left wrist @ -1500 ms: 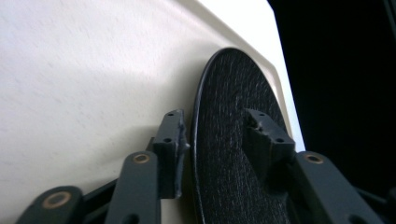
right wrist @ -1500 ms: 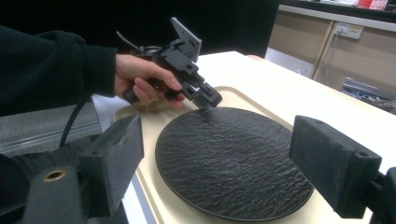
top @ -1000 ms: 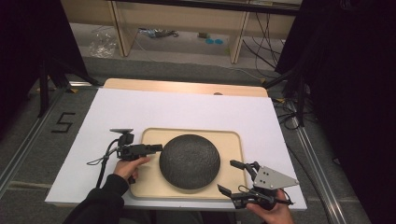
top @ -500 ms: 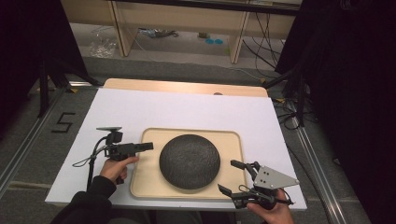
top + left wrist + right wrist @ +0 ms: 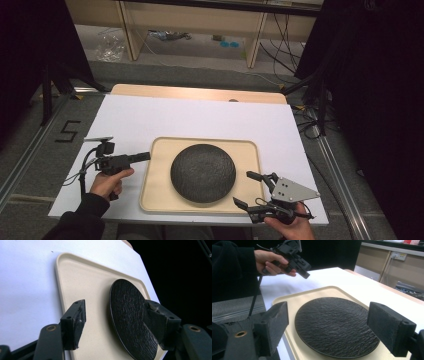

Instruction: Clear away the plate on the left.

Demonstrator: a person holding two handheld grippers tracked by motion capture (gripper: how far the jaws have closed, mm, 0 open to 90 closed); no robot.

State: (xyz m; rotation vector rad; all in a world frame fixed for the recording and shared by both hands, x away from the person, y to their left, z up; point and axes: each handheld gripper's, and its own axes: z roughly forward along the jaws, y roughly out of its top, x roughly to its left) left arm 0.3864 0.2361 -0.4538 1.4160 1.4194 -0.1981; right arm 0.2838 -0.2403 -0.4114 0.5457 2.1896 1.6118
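The dark textured plate lies flat on the beige tray, a little toward the tray's near half, and the tray sits on the white table close to its near edge. The plate is round, so it has no long axis to line up with; what matters is which rim a gripper can reach. Taking the plate's centre as the clock centre in the high view, the left gripper points in from about 9 o'clock, its tips just reaching the tray's left rim and apart from the plate. The right gripper stands at about 4 to 5 o'clock, over the tray's near right corner, just beside the plate's rim and clearly the nearer of the two. In the right gripper view its jaws are spread wide with the plate lying between and beyond them, nothing pinched. In the left gripper view the jaws are likewise parted and empty, the plate ahead of them toward the right jaw. My judgement is that the right gripper is better placed to take the rim, needing only a short advance toward 10 o'clock
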